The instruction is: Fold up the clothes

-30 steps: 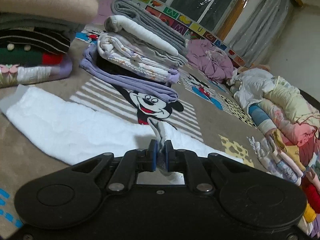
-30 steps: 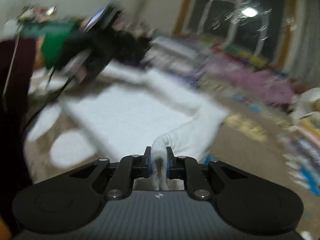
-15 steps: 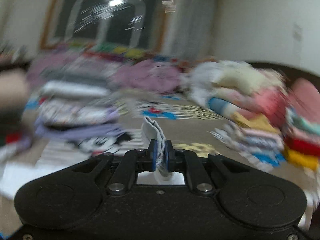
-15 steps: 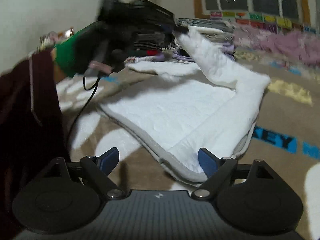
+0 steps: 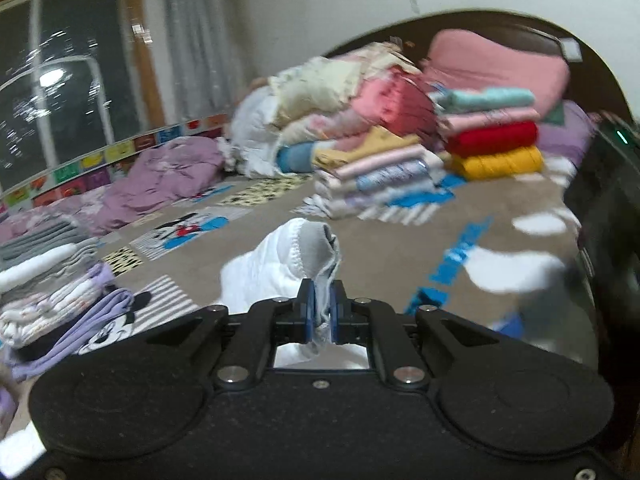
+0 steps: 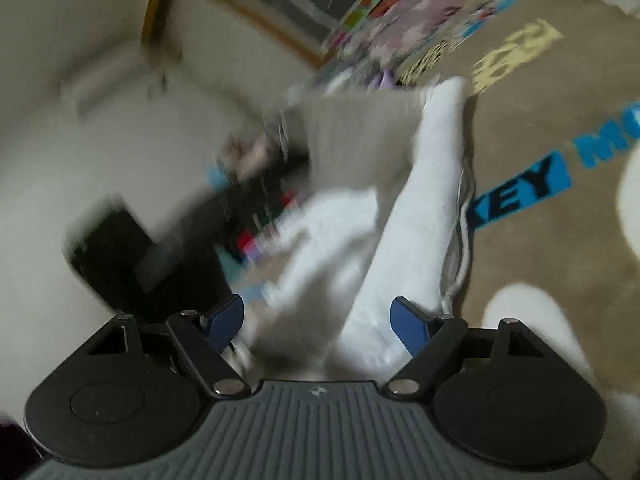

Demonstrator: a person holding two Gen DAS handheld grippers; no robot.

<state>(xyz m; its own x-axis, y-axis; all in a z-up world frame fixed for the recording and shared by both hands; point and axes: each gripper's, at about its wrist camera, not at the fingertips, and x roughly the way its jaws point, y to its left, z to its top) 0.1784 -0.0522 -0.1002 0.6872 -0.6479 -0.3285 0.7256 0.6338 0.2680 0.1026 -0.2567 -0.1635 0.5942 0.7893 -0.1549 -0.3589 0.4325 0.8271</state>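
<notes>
Beige mat [image 6: 560,240] reads "KEY"; left gripper [image 5: 322,312] pinches white garment [image 5: 272,268].

Motion blur is smearing most of the right wrist view: the upper left is dissolving into streaks, and a dark shape [image 6: 132,248] at centre left is staying unidentifiable. The white garment [image 6: 404,240] is blurring at its left part, its lower end vanishing behind the right hand-held gripper [image 6: 318,322]. In the left wrist view, the folded stack [image 5: 52,280] is running off the left edge.
</notes>
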